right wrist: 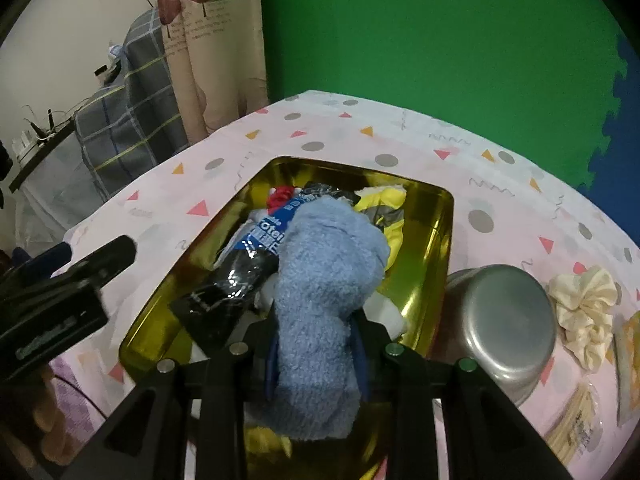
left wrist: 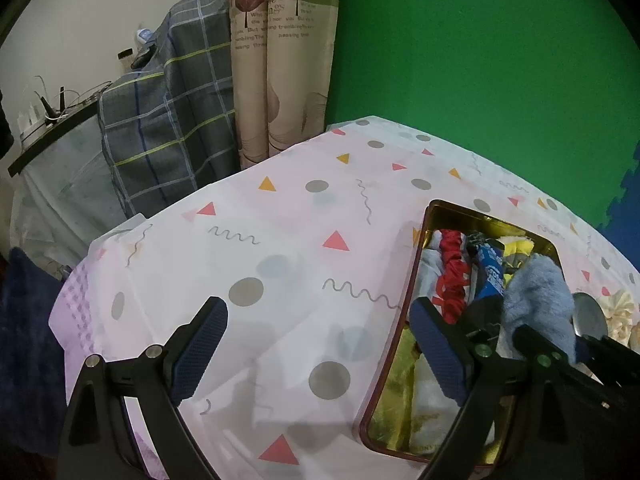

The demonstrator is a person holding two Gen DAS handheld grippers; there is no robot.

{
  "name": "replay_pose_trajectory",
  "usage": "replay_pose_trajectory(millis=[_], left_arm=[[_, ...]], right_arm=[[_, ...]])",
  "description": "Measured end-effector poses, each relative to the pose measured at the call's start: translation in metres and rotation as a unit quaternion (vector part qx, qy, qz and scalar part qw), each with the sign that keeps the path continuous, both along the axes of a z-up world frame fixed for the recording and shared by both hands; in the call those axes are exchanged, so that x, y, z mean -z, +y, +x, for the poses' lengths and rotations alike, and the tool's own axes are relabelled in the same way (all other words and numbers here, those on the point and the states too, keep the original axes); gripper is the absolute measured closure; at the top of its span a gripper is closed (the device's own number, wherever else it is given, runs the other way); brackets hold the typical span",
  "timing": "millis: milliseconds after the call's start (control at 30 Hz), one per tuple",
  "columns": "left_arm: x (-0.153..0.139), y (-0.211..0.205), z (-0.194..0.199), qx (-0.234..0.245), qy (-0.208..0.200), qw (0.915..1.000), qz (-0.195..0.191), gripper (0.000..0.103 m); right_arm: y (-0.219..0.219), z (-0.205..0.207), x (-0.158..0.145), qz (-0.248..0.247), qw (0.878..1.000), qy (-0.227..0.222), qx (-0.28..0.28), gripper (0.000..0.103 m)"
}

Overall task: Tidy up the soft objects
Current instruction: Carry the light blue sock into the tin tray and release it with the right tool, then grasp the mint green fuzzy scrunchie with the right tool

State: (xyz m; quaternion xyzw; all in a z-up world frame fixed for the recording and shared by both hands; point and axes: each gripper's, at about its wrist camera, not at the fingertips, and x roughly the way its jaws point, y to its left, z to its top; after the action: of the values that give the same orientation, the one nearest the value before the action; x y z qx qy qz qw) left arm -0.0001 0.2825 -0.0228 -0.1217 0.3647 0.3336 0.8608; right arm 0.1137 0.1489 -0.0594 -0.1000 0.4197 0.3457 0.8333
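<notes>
My right gripper [right wrist: 316,344] is shut on a fluffy light-blue cloth [right wrist: 328,280], which hangs over the gold tin [right wrist: 440,232]. Inside the tin lie a black and blue packet [right wrist: 256,256], a yellow cloth [right wrist: 384,208] and a red ruffled piece [right wrist: 280,194]. In the left wrist view the same tin [left wrist: 416,280] sits at the right, with the blue cloth [left wrist: 536,300] above it in the right gripper [left wrist: 510,326]. My left gripper [left wrist: 320,344] stands open over the patterned tablecloth [left wrist: 280,280], nothing between its fingers, just left of the tin.
A steel pot [right wrist: 504,316] lies tipped right beside the tin. A cream scrunchie [right wrist: 584,312] and flat packets [right wrist: 576,420] lie further right. The left gripper [right wrist: 86,254] shows at the left. A plaid-covered object [left wrist: 172,128], a curtain and a green wall stand behind the table.
</notes>
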Motion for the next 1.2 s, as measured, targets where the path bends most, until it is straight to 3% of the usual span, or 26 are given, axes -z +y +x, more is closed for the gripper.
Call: replay_pose_trajectory(millis=[333,467,567,900,1200], left_arm=[[0.002,-0.001,0.002,0.004,0.003,1.0000,-0.002,0.012],[0.003,-0.002,0.002,0.006,0.005,1.0000,0.001,0.012],[0.004,-0.003,0.002,0.008,0.006,0.9999,0.003,0.012],[0.002,-0.010,0.003,0.013,0.008,0.9997,0.020,0.012],[0.002,-0.017,0.006,0.022,0.012,0.9993,0.029,0.012]], right_arm=[[0.006,-0.004,0.002,-0.012,1.000,-0.010,-0.005,0.071],[0.000,-0.009,-0.005,-0.009,1.000,-0.022,0.004,0.061],[-0.008,-0.013,-0.012,-0.004,1.000,-0.029,0.009,0.048],[-0.048,-0.028,-0.036,0.025,0.999,-0.036,0.026,0.045],[-0.110,-0.027,-0.047,0.045,0.996,-0.041,0.065,0.045]])
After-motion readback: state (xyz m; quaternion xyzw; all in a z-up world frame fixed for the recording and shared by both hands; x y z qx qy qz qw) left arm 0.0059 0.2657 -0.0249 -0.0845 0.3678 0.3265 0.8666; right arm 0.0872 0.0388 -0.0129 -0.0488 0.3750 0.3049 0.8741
